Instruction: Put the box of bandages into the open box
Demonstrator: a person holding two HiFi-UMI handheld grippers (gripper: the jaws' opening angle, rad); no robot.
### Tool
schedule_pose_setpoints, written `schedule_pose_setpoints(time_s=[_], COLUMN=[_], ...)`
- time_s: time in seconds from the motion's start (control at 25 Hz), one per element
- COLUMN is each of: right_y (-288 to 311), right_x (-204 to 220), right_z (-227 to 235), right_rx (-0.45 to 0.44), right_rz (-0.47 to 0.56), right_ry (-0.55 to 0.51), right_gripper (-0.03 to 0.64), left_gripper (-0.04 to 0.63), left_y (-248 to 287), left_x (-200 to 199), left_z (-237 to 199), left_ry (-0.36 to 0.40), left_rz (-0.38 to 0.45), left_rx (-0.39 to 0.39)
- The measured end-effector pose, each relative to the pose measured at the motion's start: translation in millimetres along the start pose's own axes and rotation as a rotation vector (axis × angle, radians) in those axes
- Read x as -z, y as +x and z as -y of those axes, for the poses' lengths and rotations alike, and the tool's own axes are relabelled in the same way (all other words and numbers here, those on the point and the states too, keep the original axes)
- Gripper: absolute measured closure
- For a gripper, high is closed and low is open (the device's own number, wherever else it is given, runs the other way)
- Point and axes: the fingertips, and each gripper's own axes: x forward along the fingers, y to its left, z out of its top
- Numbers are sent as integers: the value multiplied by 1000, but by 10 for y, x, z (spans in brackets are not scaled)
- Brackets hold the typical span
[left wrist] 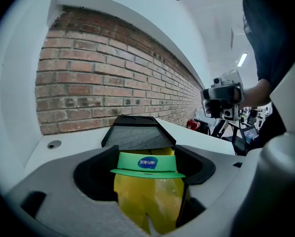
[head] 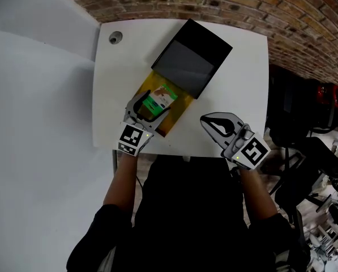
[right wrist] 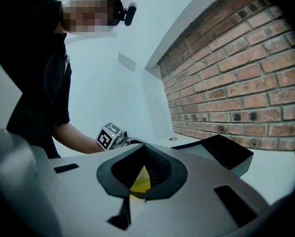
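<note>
Left gripper (head: 153, 107) fingers clamped on the box of bandages (head: 160, 99), which sits over the yellow inside of the open box (head: 179, 111). Right gripper (head: 207, 122) fingers together, idle near the tabletop (head: 242, 84) edge. We'd lower it flat, clear of the walls, then release.
</note>
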Motion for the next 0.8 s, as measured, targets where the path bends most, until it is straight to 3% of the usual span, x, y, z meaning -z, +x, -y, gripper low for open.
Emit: schedule_pose_setpoints(time_s=[0.28,0.8], right_y=[-63,-12], right_x=[79,82], right_z=[82,155], right_rx=[7,1], right_rz=[-5,5], right_ry=[29,44], right_gripper=[611,611], left_gripper=[244,244], left_y=[133,165], left_x=[144,381], left_z=[25,43], left_ry=[-33,-26], left_rz=[-33,-147], left_rx=[18,26])
